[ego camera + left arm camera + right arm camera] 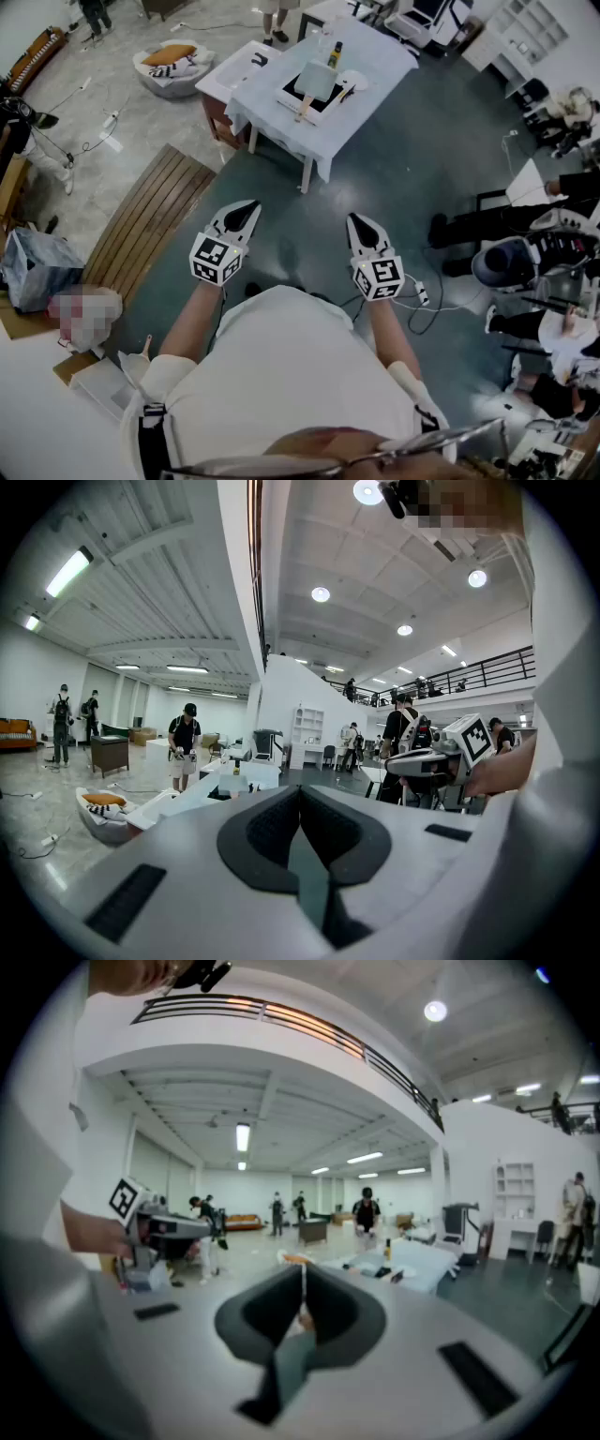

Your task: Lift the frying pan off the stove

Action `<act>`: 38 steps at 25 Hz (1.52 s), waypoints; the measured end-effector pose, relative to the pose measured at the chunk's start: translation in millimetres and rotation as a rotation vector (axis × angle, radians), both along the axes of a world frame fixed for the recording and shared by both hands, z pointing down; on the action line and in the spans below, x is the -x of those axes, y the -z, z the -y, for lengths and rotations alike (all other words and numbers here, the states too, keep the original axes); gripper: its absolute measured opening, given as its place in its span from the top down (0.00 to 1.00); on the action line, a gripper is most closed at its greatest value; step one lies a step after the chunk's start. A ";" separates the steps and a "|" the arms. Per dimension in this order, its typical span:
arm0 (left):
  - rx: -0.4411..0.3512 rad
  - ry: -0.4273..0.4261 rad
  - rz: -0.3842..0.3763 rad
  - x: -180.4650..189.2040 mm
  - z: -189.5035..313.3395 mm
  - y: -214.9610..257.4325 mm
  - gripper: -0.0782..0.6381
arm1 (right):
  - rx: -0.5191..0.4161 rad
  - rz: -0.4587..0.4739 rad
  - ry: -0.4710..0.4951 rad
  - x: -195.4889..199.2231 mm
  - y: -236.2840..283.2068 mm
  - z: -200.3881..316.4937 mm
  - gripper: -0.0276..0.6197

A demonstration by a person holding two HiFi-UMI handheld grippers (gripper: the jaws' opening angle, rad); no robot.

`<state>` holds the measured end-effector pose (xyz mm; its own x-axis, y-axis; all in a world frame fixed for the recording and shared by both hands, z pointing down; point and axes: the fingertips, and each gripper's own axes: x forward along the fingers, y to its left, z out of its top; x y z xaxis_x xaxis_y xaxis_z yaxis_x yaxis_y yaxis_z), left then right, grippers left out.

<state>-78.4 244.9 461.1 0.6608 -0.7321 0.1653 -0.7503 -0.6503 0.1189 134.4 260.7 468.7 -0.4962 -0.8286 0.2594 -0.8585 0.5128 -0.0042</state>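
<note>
Your left gripper (246, 212) has its jaws pressed together with nothing between them, and your right gripper (362, 228) is the same, closed and empty. You hold both low in front of your body, side by side over the dark floor and pointing ahead.

The frying pan (317, 81) is well apart from them. It sits on the black stove (325, 106) on the white-clothed table (281, 127) across the room, with a bottle (335, 54) just behind it. It is too small in the head view to make out fine detail.

The pan looks rigid, with a flat pale body and what seems to be a wooden handle angled toward your side of the table. Expect most of the weight to sit out beyond the handle, so the body will likely want to dip or roll once it is clear of the stove. Your best hold is probably on the handle, close to where it meets the pan, gripped across its flatter faces. You must walk up and open the jaws first.
</note>
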 end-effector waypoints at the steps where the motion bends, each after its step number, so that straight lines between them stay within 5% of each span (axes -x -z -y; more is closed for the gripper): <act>1: 0.000 0.001 -0.002 1.1 0.2 -0.4 0.85 | 0.000 -0.001 -0.001 1.2 0.6 0.1 0.91; 38: 0.018 -0.115 -0.010 56.1 26.7 -19.8 0.85 | 0.010 -0.016 -0.106 55.2 -9.7 14.0 0.90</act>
